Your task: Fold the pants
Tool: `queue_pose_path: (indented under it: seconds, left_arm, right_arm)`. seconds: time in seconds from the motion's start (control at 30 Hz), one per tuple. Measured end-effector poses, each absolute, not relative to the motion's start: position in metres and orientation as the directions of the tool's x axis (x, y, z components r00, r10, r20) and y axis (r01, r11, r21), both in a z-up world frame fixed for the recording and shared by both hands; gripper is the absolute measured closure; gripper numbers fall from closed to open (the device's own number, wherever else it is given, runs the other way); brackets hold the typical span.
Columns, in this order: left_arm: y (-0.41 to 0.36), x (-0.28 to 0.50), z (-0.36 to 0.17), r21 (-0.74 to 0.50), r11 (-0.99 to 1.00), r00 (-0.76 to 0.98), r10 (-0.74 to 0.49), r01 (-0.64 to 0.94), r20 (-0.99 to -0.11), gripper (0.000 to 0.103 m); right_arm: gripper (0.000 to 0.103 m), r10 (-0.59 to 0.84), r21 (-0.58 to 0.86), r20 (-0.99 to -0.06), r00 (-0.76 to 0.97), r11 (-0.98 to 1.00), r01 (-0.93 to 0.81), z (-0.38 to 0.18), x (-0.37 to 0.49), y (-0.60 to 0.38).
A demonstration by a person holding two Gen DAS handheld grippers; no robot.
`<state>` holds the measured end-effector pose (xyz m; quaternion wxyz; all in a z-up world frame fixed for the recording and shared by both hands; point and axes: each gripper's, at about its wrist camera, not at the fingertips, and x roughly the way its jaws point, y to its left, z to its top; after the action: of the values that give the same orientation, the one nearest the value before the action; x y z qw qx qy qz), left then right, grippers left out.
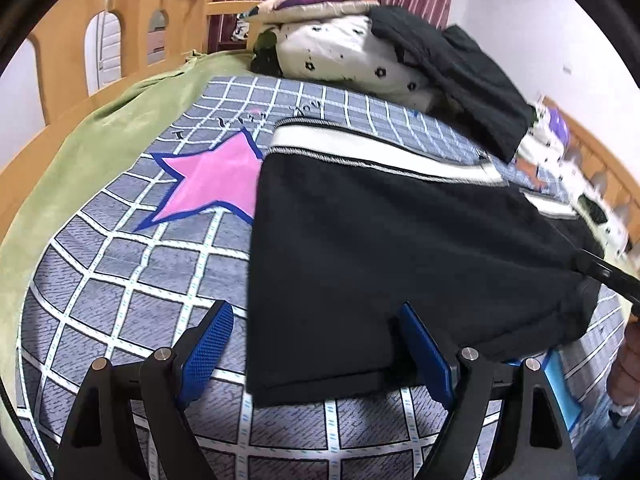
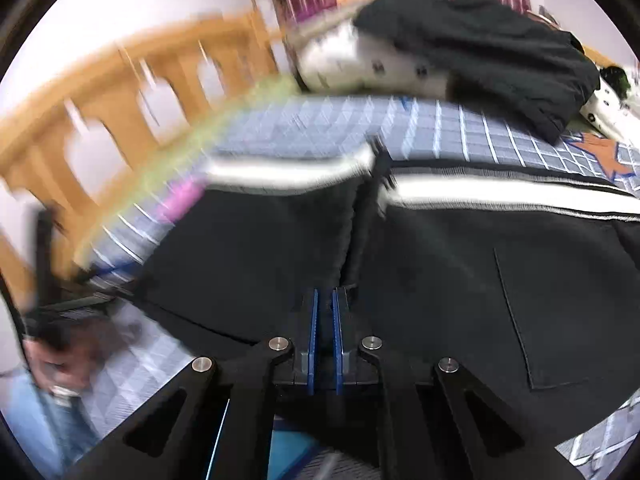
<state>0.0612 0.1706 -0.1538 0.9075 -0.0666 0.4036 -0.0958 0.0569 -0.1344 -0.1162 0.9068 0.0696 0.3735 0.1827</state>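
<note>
Black pants (image 1: 400, 248) with a white waistband (image 1: 360, 148) lie on the checked bedspread (image 1: 132, 272). My left gripper (image 1: 320, 340) is open, its blue pads astride the near left corner of the pants, low over the bed. In the right wrist view my right gripper (image 2: 325, 300) is shut on a raised fold of the black pants (image 2: 280, 248) at their middle seam. The waistband (image 2: 500, 196) runs across behind it. The right gripper's arm (image 1: 608, 276) shows at the right edge of the left wrist view.
A pile of pillows and a dark garment (image 1: 452, 68) lies at the head of the bed. A wooden rail (image 1: 80, 32) runs along the left side, with a green blanket (image 1: 92, 140) beside it. A pink star (image 1: 212, 184) marks the bedspread.
</note>
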Motion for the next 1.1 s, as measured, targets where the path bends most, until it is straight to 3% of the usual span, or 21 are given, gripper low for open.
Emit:
queue_pose_path:
  seconds: [0.07, 0.2, 0.37, 0.43, 0.63, 0.7, 0.73, 0.77, 0.83, 0.9, 0.97, 1.1]
  left_arm:
    - [0.174, 0.063, -0.154, -0.221, 0.968, 0.655, -0.245, 0.121, -0.714, 0.019]
    - [0.174, 0.069, -0.162, -0.227, 0.967, 0.624, -0.251, 0.119, -0.74, 0.019]
    - [0.178, 0.069, -0.163, -0.244, 0.963, 0.624, -0.261, 0.115, -0.736, 0.019]
    - [0.178, 0.073, -0.169, -0.246, 0.963, 0.61, -0.261, 0.11, -0.748, 0.019]
    - [0.178, 0.077, -0.176, -0.257, 0.961, 0.585, -0.268, 0.102, -0.765, 0.017]
    - [0.178, 0.077, -0.177, -0.26, 0.96, 0.583, -0.272, 0.106, -0.765, 0.017]
    - [0.178, 0.078, -0.177, -0.261, 0.959, 0.582, -0.274, 0.108, -0.765, 0.017]
    - [0.178, 0.078, -0.177, -0.26, 0.959, 0.582, -0.274, 0.109, -0.766, 0.017]
    - [0.177, 0.077, -0.177, -0.257, 0.96, 0.583, -0.272, 0.11, -0.766, 0.017]
    - [0.177, 0.077, -0.177, -0.256, 0.96, 0.586, -0.272, 0.113, -0.763, 0.016]
    - [0.178, 0.077, -0.177, -0.266, 0.957, 0.588, -0.282, 0.116, -0.758, 0.016]
    - [0.18, 0.076, -0.177, -0.282, 0.953, 0.589, -0.291, 0.11, -0.754, 0.016]
  right_arm:
    - [0.097, 0.437, 0.332, -0.617, 0.655, 0.899, -0.287, -0.111, 0.046, -0.143]
    - [0.093, 0.319, 0.217, -0.748, 0.581, 0.946, -0.24, -0.15, 0.056, -0.133]
    - [0.061, 0.322, 0.186, -0.708, 0.629, 0.944, -0.274, -0.131, 0.055, -0.138]
    - [0.058, 0.328, 0.191, -0.681, 0.655, 0.943, -0.273, -0.12, 0.067, -0.141]
    - [0.058, 0.265, 0.104, -0.71, 0.653, 0.956, -0.276, -0.119, 0.132, -0.122]
    - [0.069, 0.237, 0.068, -0.736, 0.635, 0.958, -0.279, -0.128, 0.148, -0.114]
    - [0.092, 0.216, 0.04, -0.75, 0.625, 0.958, -0.284, -0.134, 0.155, -0.11]
    - [0.097, 0.184, -0.007, -0.769, 0.613, 0.955, -0.295, -0.142, 0.159, -0.104]
    - [0.097, 0.159, -0.056, -0.733, 0.661, 0.955, -0.292, -0.14, 0.157, -0.104]
    - [0.097, 0.21, 0.041, -0.69, 0.692, 0.967, -0.253, -0.132, 0.157, -0.122]
    - [0.097, 0.211, 0.081, -0.716, 0.665, 0.972, -0.221, -0.14, 0.164, -0.128]
    - [0.093, 0.138, -0.014, -0.753, 0.643, 0.974, -0.225, -0.151, 0.161, -0.118]
